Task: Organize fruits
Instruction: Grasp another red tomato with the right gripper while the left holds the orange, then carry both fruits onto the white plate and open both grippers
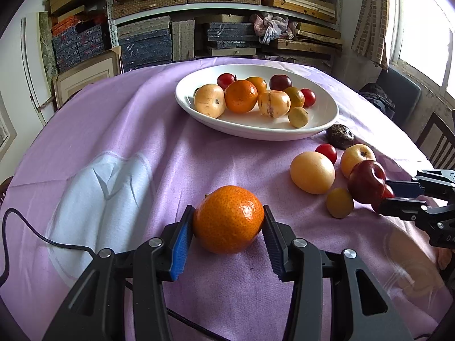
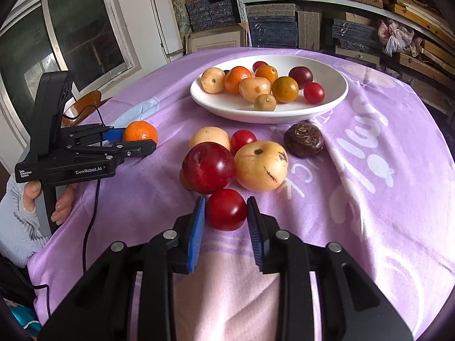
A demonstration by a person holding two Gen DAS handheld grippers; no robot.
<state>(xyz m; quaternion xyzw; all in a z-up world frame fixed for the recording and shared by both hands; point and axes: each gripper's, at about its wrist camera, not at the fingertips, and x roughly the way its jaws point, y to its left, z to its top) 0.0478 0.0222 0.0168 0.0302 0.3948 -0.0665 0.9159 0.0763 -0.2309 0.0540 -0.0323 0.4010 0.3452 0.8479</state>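
Your left gripper (image 1: 229, 223) is clamped on a mandarin (image 1: 228, 218) that rests on the purple cloth (image 1: 119, 130) — both blue pads press its sides. Further along, loose fruit lies in a cluster near the front of the white plate (image 2: 199, 96): a large red plum (image 2: 208, 167), a yellow fruit (image 2: 261, 165), a dark brown one (image 2: 303, 139). The plate itself already holds about nine pieces. Your right gripper (image 2: 226, 211) has closed on a small red fruit (image 2: 226, 209) just in front of the plum — its pads touch both sides.
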